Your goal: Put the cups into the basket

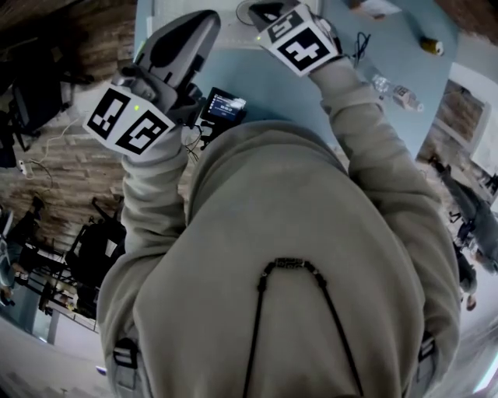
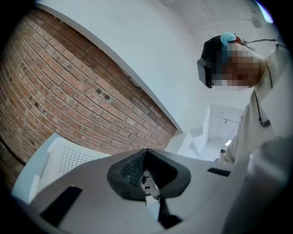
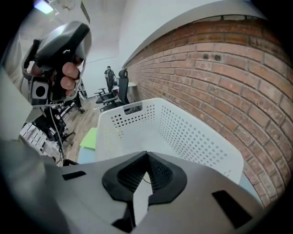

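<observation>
No cup shows in any view. The white perforated basket (image 3: 192,137) stands just beyond my right gripper (image 3: 146,157), whose jaws meet at the tips with nothing between them. Its corner (image 2: 59,157) also shows low on the left in the left gripper view. My left gripper (image 2: 146,153) points level toward the brick wall, jaws together and empty. In the head view both grippers are raised in front of the chest: the left gripper (image 1: 194,27) at upper left, the right gripper (image 1: 268,12) at the top edge. The left gripper (image 3: 59,50), held in a hand, appears in the right gripper view.
A blue table (image 1: 389,54) lies ahead with a plastic bottle (image 1: 394,92) and a small screen device (image 1: 224,105). A green sheet (image 3: 89,139) lies left of the basket. A brick wall (image 3: 238,91) runs behind it. Office chairs (image 3: 120,91) and a person (image 3: 109,75) stand far off.
</observation>
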Demonstrator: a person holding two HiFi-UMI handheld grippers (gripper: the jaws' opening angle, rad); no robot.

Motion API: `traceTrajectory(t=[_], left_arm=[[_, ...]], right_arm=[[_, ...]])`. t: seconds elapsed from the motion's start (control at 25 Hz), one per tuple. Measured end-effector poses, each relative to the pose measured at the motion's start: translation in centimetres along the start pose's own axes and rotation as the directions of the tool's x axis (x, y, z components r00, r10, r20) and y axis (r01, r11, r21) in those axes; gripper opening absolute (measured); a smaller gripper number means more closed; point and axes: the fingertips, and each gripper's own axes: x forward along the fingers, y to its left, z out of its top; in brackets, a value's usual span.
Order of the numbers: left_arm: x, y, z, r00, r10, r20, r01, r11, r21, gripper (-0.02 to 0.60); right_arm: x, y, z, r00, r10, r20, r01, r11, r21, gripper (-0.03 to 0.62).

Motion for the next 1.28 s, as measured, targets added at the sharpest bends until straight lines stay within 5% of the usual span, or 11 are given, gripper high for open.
traceTrajectory(t=[0.36, 0.64, 0.8, 1.04, 1.28], left_arm=[[-0.7, -1.6, -0.9, 1.000, -0.008, -0.010, 0.008, 1.000, 0.023, -0.002], [0.1, -4.2, -1.2, 0.998, -0.049, -0.038, 0.051, 0.998, 0.043, -0.002], [0.5, -5.8, -1.7, 0.994, -0.086, -0.066, 0.090, 0.994, 0.057, -0.002], [1.0, -8.7, -2.3, 0.979, -0.178, -0.102, 0.186, 0.979, 0.078, -0.002], [1.3, -10.6, -3.2, 0.965, -0.217, -0.145, 0.233, 0.967, 0.106, -0.002]], right_arm=[[-2.5, 0.1, -1.8, 0.998, 0.030, 0.059, -0.035, 0.995, 0.092, 0.012], [-6.8, 0.9, -2.5, 0.978, 0.068, 0.196, -0.104, 0.978, 0.180, 0.012], [-9.6, 2.0, -2.1, 0.942, 0.100, 0.321, -0.185, 0.952, 0.245, 0.012], [-15.2, 3.4, -1.5, 0.845, 0.121, 0.521, -0.326, 0.889, 0.321, 0.012], [-19.5, 4.6, 0.2, 0.804, 0.108, 0.585, -0.325, 0.904, 0.279, 0.012]])
